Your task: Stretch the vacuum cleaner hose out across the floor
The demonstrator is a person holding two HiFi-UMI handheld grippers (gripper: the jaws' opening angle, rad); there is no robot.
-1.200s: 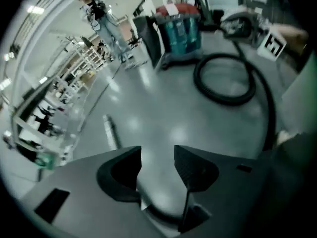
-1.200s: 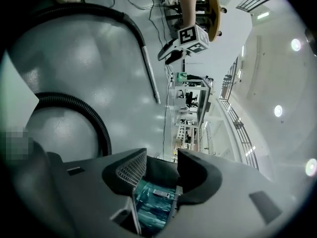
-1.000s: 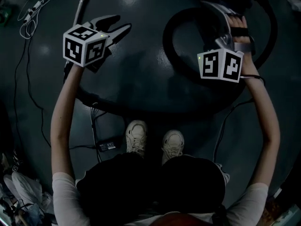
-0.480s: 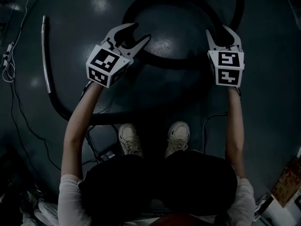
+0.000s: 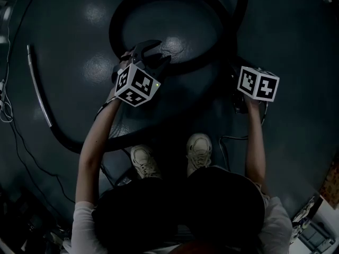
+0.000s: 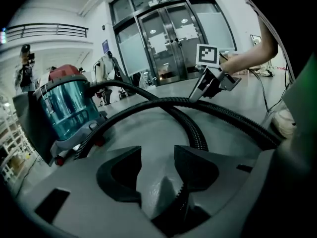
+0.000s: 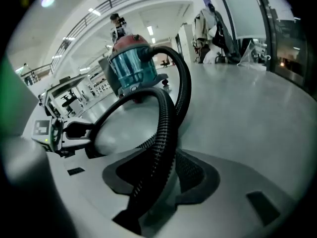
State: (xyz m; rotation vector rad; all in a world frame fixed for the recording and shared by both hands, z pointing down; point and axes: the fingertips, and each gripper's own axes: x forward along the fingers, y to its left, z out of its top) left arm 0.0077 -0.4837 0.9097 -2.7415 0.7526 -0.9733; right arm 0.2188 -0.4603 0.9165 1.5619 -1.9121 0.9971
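Grippers have both been brought lower and nearer the person's feet than a second ago, and the right gripper [image 7: 166,170] has been rolled so that in the head view only its marker cube is shown. Its jaws are set at a middling width and are closed round the ribbed hose [image 7: 164,123], which runs up between them. The left gripper [image 6: 157,152] is held with jaws wide and nothing between them, just short of the hose.

Little stretching is judged to have been achieved: the hose is still laid in one full loop on the floor [image 5: 296,46] ahead of the feet.

Counted: one hose, one vacuum cleaner body [image 6: 67,108], one metal wand [image 5: 38,89] at the left, two grippers, two shoes.
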